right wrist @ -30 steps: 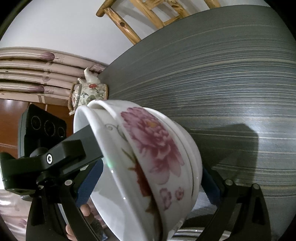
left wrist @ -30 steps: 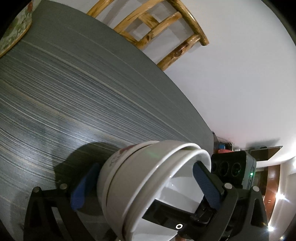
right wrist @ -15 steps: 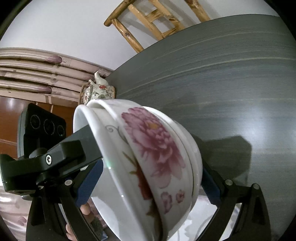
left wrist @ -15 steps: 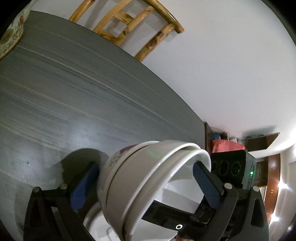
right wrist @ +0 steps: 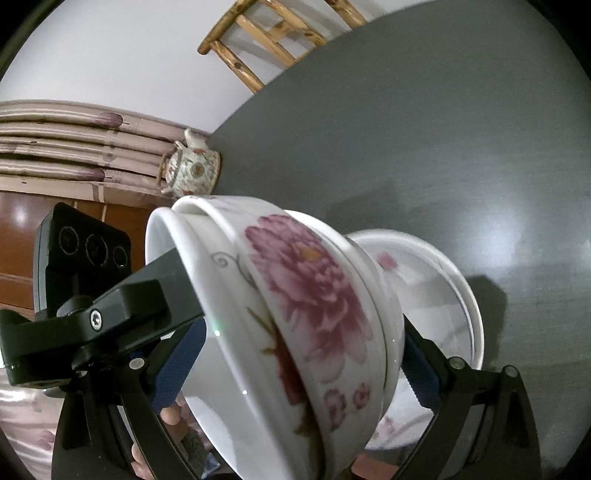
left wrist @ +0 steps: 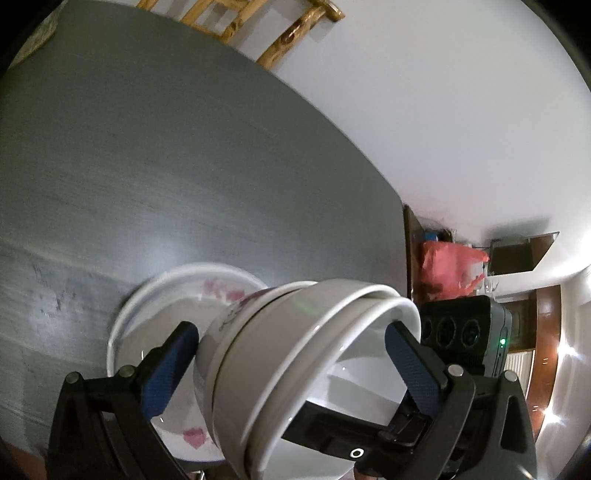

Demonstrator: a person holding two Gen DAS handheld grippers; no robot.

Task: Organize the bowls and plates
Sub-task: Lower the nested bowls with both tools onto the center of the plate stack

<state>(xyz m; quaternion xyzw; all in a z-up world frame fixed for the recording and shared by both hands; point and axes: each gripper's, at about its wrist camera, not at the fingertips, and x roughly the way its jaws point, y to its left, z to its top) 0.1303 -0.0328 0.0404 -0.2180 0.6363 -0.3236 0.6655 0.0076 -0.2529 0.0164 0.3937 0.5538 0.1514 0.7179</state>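
A nested stack of white bowls with a pink peony on the outside hangs tilted above the grey table. My left gripper is shut on the stack, one blue pad on the outside and the other inside the rim. My right gripper grips it the same way from the opposite side. Just beyond and below the bowls lies a stack of white flowered plates, which the right wrist view shows too, plates. The bowls hide the plates' near part.
A floral teapot stands at the table's far corner by striped curtains. A wooden chair is beyond the far edge. A red bag lies past the right edge. A person's fingers show under the bowls.
Both grippers have carried the bowls across the table and a little up. The plate stack has come into view beneath them. The chair and teapot have slid farther away.
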